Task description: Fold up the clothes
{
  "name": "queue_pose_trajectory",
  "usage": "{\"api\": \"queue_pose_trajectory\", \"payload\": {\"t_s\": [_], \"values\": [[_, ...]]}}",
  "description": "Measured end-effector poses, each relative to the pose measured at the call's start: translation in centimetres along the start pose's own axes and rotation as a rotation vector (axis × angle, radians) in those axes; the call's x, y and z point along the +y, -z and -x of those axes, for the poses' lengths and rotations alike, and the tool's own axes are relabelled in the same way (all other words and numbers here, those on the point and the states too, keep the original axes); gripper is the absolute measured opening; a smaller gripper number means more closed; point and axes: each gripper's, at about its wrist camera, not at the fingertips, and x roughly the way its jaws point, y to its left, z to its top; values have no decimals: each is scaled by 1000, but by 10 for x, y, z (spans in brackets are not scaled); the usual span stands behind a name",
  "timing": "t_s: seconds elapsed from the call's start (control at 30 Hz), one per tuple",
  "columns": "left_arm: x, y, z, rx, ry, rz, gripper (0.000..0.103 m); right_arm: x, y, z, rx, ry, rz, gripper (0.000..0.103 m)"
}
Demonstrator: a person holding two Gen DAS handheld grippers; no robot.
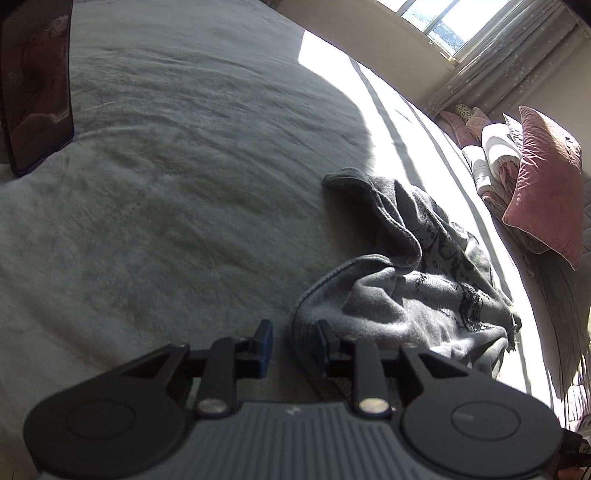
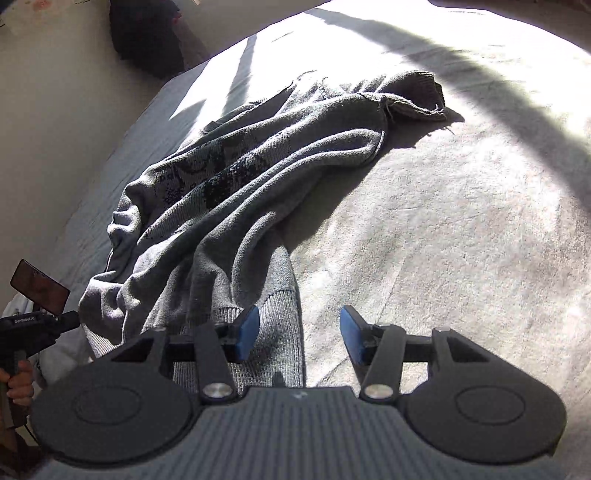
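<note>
Sweater (image 2: pixel 229 192), grey knit with a dark woven pattern, one item, crumpled on the bed cover (image 2: pixel 443 240). Ribbed hem lies nearest, directly below and ahead of the right gripper (image 2: pixel 299 334); body runs away up-left into sunlight, with a ribbed cuff or collar end at the far right of the heap.

Right gripper: jaws parted, blue pads (image 2: pixel 248 332) clear of the cloth, nothing clamped; left pad hangs over the hem, right pad over bare cover.

Left gripper (image 1: pixel 295 345): jaws parted, nothing pinched; right pad sits at the near edge of the same sweater (image 1: pixel 406 288), left pad over bare cover. Whether that pad touches the knit cannot be told.

Bed cover: pale grey, plush, lightly rippled, half in shade, half in hard sun.

Phone (image 1: pixel 37 81), dark screen, mounted upright, far left of the left gripper.

Pink pillow (image 1: pixel 546 184) and folded bedding (image 1: pixel 495 162), beyond the sweater to the right.

Window (image 1: pixel 443 18) with curtain (image 1: pixel 517 62), farthest, upper right.

Person's hand (image 2: pixel 18 380) on the other gripper's handle, low left of the right gripper.
</note>
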Motion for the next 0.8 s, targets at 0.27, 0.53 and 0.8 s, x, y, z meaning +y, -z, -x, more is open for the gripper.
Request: {"api": "queue_pose_trajectory", "payload": {"t_s": [0.27, 0.53, 0.8], "values": [[-15, 18, -23, -11, -28, -27, 40, 12, 4, -23, 53, -33, 45, 34], [-34, 19, -15, 75, -88, -100, 9, 15, 8, -6, 60, 30, 59, 7], [-34, 33, 23, 197, 36, -60, 8, 4, 15, 80, -6, 69, 57, 7]]}}
